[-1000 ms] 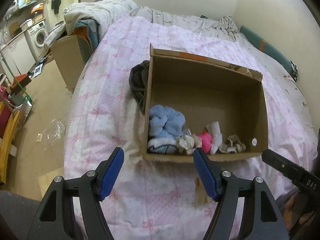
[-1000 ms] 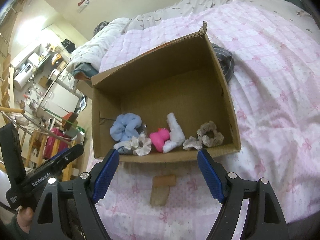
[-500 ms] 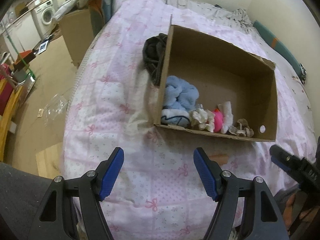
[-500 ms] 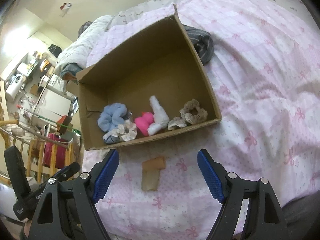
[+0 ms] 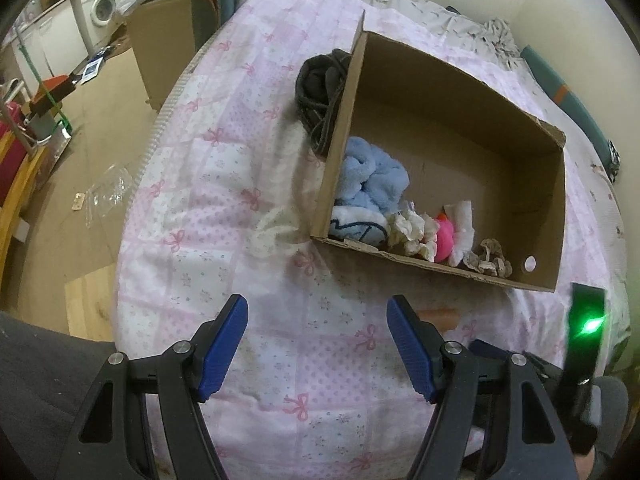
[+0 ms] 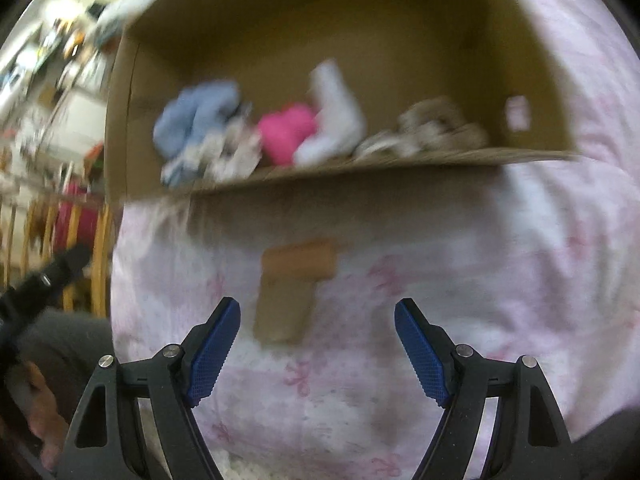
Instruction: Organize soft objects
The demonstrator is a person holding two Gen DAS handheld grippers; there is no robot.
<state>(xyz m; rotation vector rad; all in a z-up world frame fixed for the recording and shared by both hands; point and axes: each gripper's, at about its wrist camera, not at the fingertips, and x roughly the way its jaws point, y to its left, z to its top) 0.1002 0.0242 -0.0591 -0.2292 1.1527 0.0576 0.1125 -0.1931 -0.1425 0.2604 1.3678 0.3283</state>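
Note:
An open cardboard box (image 5: 460, 92) (image 6: 320, 20) lies on a pink quilted bed. Along its near wall sit a light blue fluffy scrunchie (image 5: 372, 176) (image 6: 196, 116), a cream scrunchie (image 5: 408, 228), a pink soft item (image 5: 444, 240) (image 6: 286, 130), a white sock (image 6: 332, 120) and a beige scrunchie (image 5: 490, 260) (image 6: 432, 128). A tan folded piece (image 6: 292, 288) (image 5: 438, 316) lies on the quilt in front of the box. My left gripper (image 5: 318, 340) is open above bare quilt. My right gripper (image 6: 318, 344) is open just short of the tan piece, nothing between its fingers.
A dark bundled garment (image 5: 320, 88) lies against the box's left outer wall. The bed edge drops to a brown floor (image 5: 92, 128) at left, with a washing machine (image 5: 102, 2) and another cardboard box (image 5: 164, 40) beyond. The right-hand tool body with a green light (image 5: 586, 328) shows at lower right.
Both grippers have sunk toward the bed and tipped downward. The right one dropped fastest, so the box and the tan piece now look much larger and blurred. Jaws kept their width.

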